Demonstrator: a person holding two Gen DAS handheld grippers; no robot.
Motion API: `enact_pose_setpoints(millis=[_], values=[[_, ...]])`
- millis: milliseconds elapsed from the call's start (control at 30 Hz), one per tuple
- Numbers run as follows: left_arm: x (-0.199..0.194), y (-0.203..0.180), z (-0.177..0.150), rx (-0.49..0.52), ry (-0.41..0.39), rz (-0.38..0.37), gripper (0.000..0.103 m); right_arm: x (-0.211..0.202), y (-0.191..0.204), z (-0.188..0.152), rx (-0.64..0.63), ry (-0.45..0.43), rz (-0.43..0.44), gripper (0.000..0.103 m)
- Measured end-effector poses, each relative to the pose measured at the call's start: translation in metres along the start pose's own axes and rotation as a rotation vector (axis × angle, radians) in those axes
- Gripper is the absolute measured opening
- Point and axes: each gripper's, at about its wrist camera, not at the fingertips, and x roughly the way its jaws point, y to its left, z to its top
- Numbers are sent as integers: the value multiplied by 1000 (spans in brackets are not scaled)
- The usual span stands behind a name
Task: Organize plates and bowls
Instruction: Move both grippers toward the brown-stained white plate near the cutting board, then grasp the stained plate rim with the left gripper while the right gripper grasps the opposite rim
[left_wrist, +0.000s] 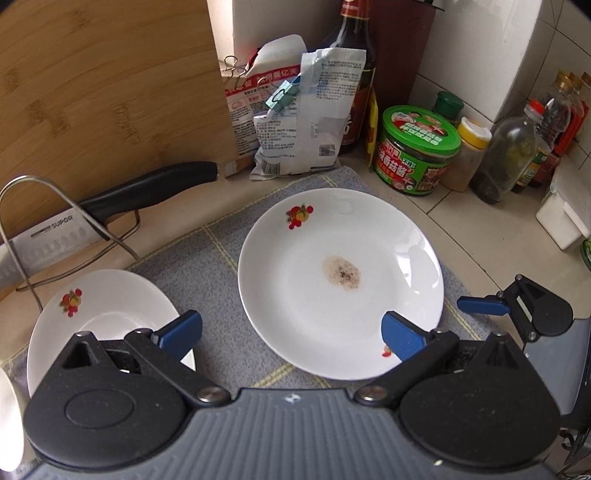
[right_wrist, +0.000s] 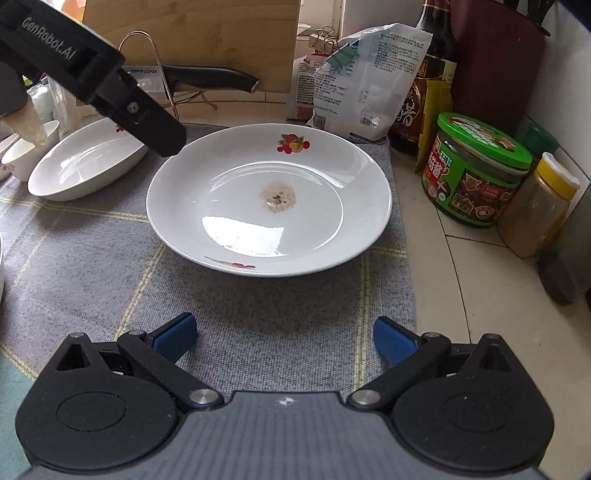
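Grey cloth covers the tabletop, carrying a stained plate mid-mat and a second plate far left. Both grippers, left and right, hover wide and empty; stacking looks not yet begun.

A home kitchen: a tiled counter with sauce bottles and jars far right, a bamboo cutting board and knife far left.

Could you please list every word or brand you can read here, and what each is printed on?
"SUPOR": knife blade.
"GenRobot.AI": left gripper's black body, seen in the right wrist view.
Chinese print on the green jar, packets and dark bottle: too small or blurred to read.
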Motion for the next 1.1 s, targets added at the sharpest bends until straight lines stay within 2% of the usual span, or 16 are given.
enact_pose_setpoints(millis=[567, 667, 933, 1100], values=[[46, 8, 43, -12, 7, -38, 102, 12, 2, 9, -22, -23, 24, 103], [56, 7, 48, -20, 12, -66, 101, 12, 2, 11, -24, -9, 25, 103], [85, 7, 61, -32, 37, -83, 96, 16, 3, 17, -20, -14, 24, 103], [95, 9, 65, -39, 53, -92, 85, 17, 2, 18, -20, -19, 25, 103]])
